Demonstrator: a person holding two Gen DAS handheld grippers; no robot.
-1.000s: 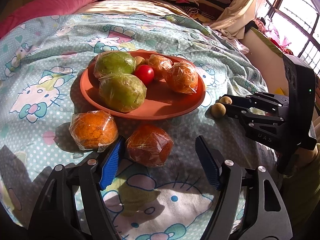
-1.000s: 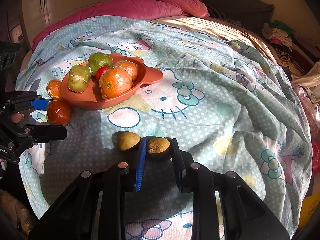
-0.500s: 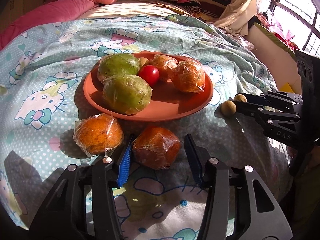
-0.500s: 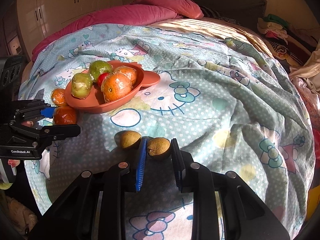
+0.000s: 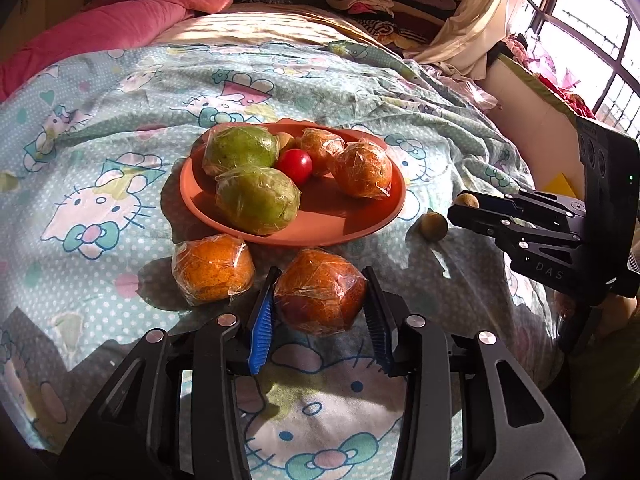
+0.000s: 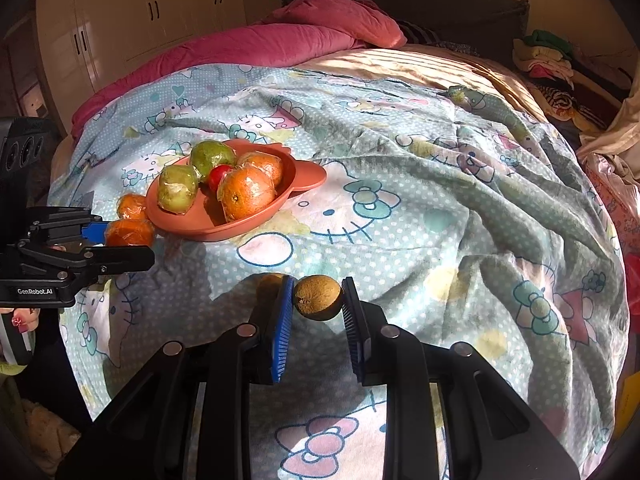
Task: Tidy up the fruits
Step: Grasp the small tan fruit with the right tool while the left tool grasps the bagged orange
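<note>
My left gripper (image 5: 318,312) clasped a wrapped orange (image 5: 320,292) between its fingers on the bed (image 5: 100,128), while my right gripper (image 6: 316,312) pinched a brown fruit (image 6: 317,297), another brown fruit (image 6: 269,285) just outside its left finger.

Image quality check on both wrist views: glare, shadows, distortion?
Left wrist: blown-out window top right, plastic wrap glinting on the wrapped orange, dark fisheye corners. Right wrist: hard sunlight, the right gripper shadowing the bedsheet around the brown fruit; edges bend.
</note>
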